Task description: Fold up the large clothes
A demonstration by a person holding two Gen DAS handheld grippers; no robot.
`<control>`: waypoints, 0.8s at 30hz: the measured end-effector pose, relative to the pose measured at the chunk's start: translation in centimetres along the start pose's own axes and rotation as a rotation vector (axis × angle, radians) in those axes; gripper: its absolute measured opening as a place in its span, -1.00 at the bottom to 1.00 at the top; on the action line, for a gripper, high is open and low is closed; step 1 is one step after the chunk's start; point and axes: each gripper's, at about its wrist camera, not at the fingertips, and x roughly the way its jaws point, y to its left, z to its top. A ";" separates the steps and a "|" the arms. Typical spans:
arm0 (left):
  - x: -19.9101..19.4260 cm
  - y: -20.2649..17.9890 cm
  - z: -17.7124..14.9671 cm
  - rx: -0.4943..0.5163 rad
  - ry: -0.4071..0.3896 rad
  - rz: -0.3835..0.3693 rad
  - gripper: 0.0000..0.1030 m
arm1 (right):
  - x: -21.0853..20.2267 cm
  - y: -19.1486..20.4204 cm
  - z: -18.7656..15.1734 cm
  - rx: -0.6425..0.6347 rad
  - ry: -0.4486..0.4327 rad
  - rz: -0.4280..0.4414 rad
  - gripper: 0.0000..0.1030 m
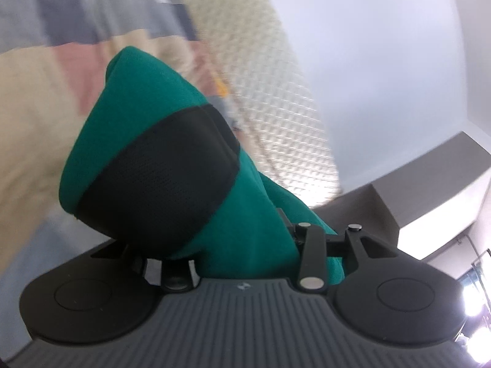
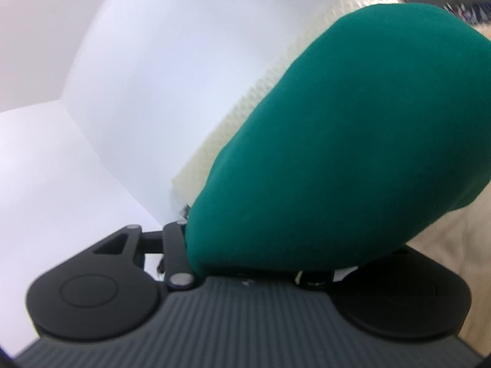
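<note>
Left gripper [image 1: 245,245] clamped on green garment [image 1: 147,101]; its black band [image 1: 159,178] bunches over the fingers. Right gripper [image 2: 260,263] also closed on the same green cloth [image 2: 353,128], fingers buried. Beige surface [image 2: 454,245] and white wall [image 2: 138,61] behind, blurred.

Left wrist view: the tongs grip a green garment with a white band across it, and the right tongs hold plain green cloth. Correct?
Not quite. The band on the green garment is black, not white, as the left wrist view shows. The rest stands: the right tongs hold plain green cloth.
</note>
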 end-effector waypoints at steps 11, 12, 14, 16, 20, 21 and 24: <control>16.3 -12.8 2.0 0.102 0.056 -0.096 -0.14 | 1.8 -2.2 15.5 -0.025 -0.110 0.033 0.05; 18.2 -13.3 1.7 0.120 0.062 -0.103 -0.14 | 2.1 -3.1 16.7 -0.020 -0.120 0.026 0.05; 22.1 -13.7 1.1 0.122 0.079 -0.105 -0.14 | 2.7 -5.0 18.6 -0.008 -0.137 0.009 0.05; 25.5 -13.3 0.4 0.116 0.099 -0.096 -0.14 | 3.5 -7.4 20.1 -0.006 -0.149 -0.006 0.05; 31.7 -11.1 -1.2 0.119 0.122 -0.048 -0.14 | 5.6 -12.3 21.3 0.026 -0.144 -0.063 0.05; 33.1 -10.3 -1.4 0.119 0.129 -0.034 -0.14 | 6.3 -13.6 21.1 0.036 -0.138 -0.079 0.05; 35.9 -7.3 -3.0 0.131 0.153 0.010 -0.14 | 7.8 -17.2 19.9 0.067 -0.120 -0.115 0.05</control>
